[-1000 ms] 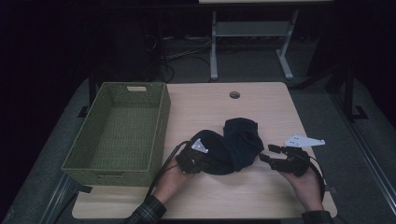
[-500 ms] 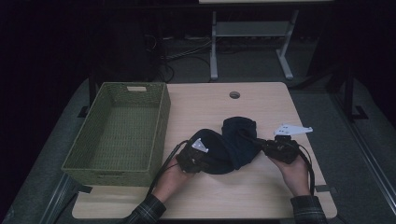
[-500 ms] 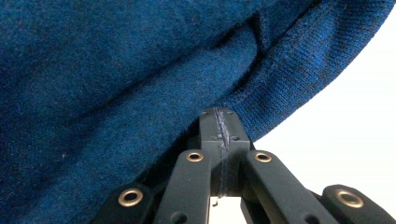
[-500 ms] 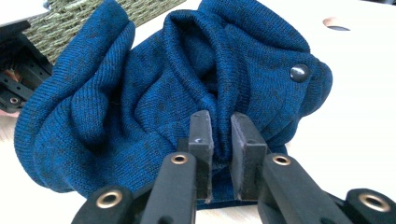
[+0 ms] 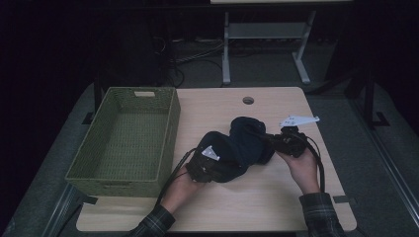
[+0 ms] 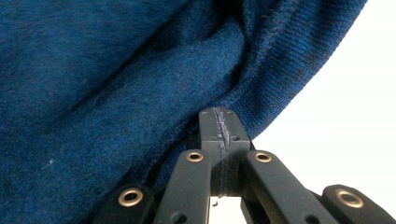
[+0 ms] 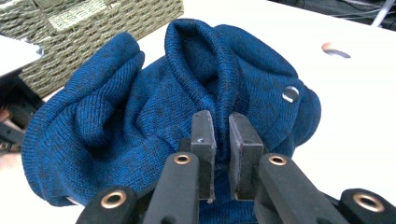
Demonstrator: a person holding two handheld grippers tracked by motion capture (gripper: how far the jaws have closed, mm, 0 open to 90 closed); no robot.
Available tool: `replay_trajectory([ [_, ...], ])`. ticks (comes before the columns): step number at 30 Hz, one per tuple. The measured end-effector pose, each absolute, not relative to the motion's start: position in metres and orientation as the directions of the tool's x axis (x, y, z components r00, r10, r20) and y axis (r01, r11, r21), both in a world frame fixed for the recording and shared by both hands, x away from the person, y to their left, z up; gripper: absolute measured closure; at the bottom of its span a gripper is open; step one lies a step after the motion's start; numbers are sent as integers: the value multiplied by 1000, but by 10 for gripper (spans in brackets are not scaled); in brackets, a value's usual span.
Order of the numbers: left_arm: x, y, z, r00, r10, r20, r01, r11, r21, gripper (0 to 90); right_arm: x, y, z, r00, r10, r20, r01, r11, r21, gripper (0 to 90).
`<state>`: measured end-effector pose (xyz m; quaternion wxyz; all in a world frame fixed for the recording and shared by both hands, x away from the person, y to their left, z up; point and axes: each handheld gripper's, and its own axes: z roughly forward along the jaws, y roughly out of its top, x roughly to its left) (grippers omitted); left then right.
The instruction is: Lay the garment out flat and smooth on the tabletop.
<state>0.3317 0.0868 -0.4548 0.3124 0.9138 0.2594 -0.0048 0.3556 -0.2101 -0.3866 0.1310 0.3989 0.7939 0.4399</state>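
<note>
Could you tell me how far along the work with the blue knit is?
Done: both grippers have hold of the knit, left gripper shut on its edge, right gripper pinching a fold, its jaws having just closed. In hand: bunching it on the table. Left: the basket is empty.

Left gripper point(image 5: 210, 163) clamped shut, forearm entering from below. Right gripper point(image 5: 276, 141) jaws just closed to narrow gap, pinching fabric, hand tilted inward.

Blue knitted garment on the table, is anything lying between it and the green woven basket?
Nothing visible: bare tabletop separates the blue knitted garment from the green woven basket, which stands open and looks empty.
</note>
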Motion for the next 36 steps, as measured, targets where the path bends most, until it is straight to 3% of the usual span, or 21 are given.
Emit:
replay_trajectory([
  [20, 332, 87, -454, 870, 465, -163, 469, -680, 563, 900, 409, -160, -364, -658, 749, 75, 496, 357, 792, 821],
  [36, 333, 88, -455, 869, 462, -177, 474, -677, 563, 900, 453, -115, -370, -678, 731, 75, 515, 399, 759, 821],
])
